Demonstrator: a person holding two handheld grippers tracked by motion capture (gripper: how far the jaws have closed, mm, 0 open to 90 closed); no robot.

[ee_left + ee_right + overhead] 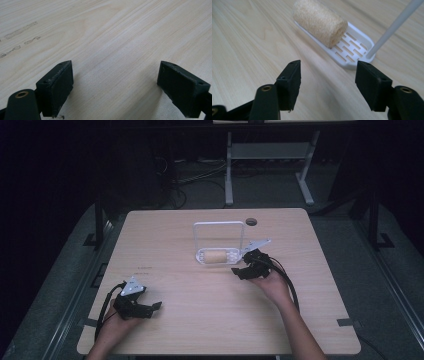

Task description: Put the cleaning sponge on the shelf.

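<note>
surface: one light wood-grain rectangular surface (200, 320), dark floor around it; one small round dark grommet hole (251, 221) near the far edge, right of middle.
tray: one white slotted plastic tray (233, 256) with a tall white wire loop handle (219, 224) standing upright over it; sits a bit right of the surface's centre, toward the far edge. In the right gripper view the slots and one handle rod (394, 25) planted in the tray's end are clear.
roll: one tan, rough-textured cylinder, sponge-like roll (216, 256), lying on its side in the tray (352, 45); roll (319, 21) covers the tray's far part, slotted near end bare.
tools: two black two-jaw tools, one per hand.
left tool: (156, 306) near the front left corner, held by the left hand (117, 322), jaws spread wide with nothing between; left gripper view (115, 87) has bare wood under the gap, tool low over the surface.
right tool: (235, 271) just right of and nearer than the tray, held by the right hand (275, 282), jaws spread (328, 85), nothing pinched, aimed at the tray's near end, not touching it.
marks: a few faint grey smudges (21, 30) on the wood ahead of the left tool.
</note>
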